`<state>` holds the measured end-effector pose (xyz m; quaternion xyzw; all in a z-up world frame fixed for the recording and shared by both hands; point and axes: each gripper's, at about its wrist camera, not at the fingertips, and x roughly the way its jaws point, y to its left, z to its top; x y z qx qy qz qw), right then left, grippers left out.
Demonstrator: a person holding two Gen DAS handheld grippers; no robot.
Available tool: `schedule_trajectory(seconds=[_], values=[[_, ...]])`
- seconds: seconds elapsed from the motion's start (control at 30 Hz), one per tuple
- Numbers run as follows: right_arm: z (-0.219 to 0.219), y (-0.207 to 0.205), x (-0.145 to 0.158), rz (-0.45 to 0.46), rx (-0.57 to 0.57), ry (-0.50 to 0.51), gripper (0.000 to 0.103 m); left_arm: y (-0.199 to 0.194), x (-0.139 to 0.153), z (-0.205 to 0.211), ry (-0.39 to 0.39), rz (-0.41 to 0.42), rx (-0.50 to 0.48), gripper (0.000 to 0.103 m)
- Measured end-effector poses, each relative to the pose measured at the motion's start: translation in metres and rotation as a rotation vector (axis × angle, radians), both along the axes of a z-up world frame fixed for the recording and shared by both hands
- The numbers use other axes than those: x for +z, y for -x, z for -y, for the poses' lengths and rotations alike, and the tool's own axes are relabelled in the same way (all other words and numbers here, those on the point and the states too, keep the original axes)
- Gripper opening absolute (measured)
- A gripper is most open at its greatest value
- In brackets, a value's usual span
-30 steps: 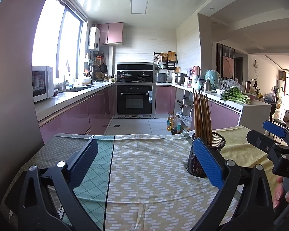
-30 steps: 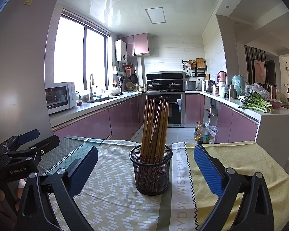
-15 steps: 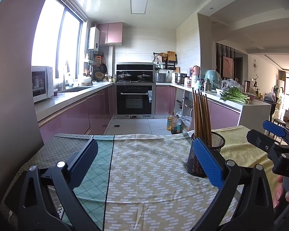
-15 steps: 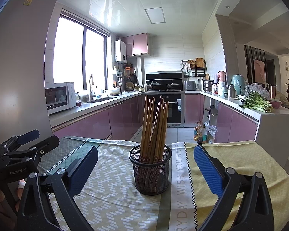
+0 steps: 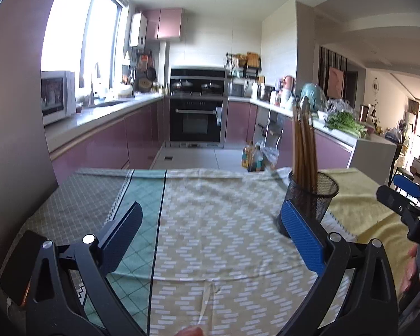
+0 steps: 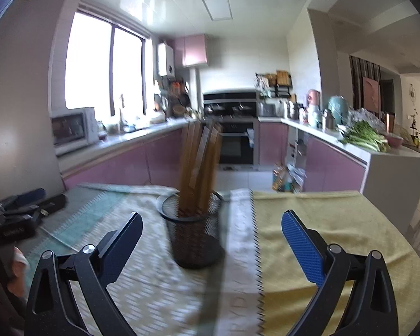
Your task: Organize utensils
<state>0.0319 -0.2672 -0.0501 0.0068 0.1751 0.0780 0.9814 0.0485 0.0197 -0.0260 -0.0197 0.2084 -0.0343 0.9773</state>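
- Change: the right gripper has swung since half a second ago; its view is now smeared, and the holder sits left of centre between its fingers, where it was nearer the middle.
- Change: the left gripper has shifted a little; the holder stays at its right, behind the blue pad.
- Left gripper: jaws spread wide, holding nothing, above the cloth.
- Right gripper: jaws spread wide, holding nothing; holder ahead, untouched.
- Holder: black mesh cup, upright on the cloth, where the patterned panel meets a white lettered strip.
- Chopsticks: brown bundle standing in the holder, blurred here; sharper in the left view.
- Left view only: the right gripper at far right, with fingers on its handle.
- Right view only: the left gripper at far left; the yellow panel right of the strip.
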Motion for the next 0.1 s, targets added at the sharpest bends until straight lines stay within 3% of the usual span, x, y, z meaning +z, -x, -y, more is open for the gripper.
schedule_trajectory(seconds=[0.1], values=[[0.022,-0.023,-0.016,-0.112,-0.064,0.057,0.096,-0.016,-0.014,-0.012,-0.005,-0.080,0.008,0.098]])
